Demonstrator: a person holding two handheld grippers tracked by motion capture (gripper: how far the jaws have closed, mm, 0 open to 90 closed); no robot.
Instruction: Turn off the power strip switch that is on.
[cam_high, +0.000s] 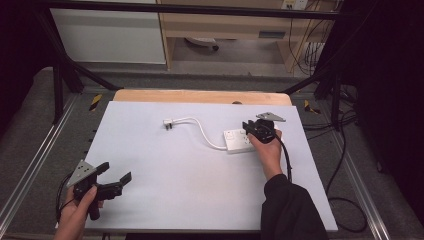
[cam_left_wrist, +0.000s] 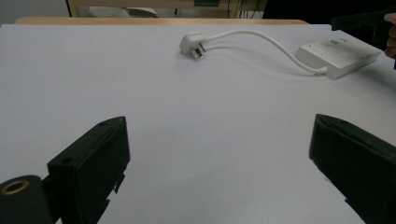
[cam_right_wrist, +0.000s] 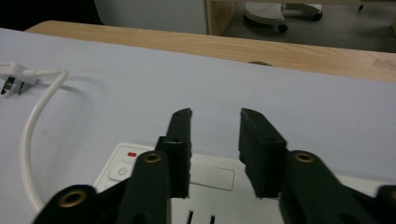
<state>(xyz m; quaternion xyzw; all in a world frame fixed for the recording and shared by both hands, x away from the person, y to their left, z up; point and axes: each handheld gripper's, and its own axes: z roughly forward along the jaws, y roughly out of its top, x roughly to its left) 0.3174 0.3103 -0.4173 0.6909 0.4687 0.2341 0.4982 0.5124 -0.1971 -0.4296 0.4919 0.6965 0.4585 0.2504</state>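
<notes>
A white power strip (cam_high: 239, 141) lies on the right half of the white table, and its white cable (cam_high: 202, 131) curves left to a plug (cam_high: 168, 123) lying flat. My right gripper (cam_high: 248, 128) hovers over the strip's far right end. In the right gripper view its jaws (cam_right_wrist: 215, 116) stand apart above the strip (cam_right_wrist: 210, 179), near the power switch (cam_right_wrist: 122, 170), with nothing between them. My left gripper (cam_high: 115, 171) rests at the table's front left corner, wide open and holding nothing. The left gripper view looks across bare table to the plug (cam_left_wrist: 192, 45) and strip (cam_left_wrist: 337, 56).
The white table surface (cam_high: 175, 180) sits on a wooden top whose far edge (cam_high: 200, 96) shows behind it. Black frame bars cross the back and sides. Black cables (cam_high: 345, 200) trail on the grey floor to the right.
</notes>
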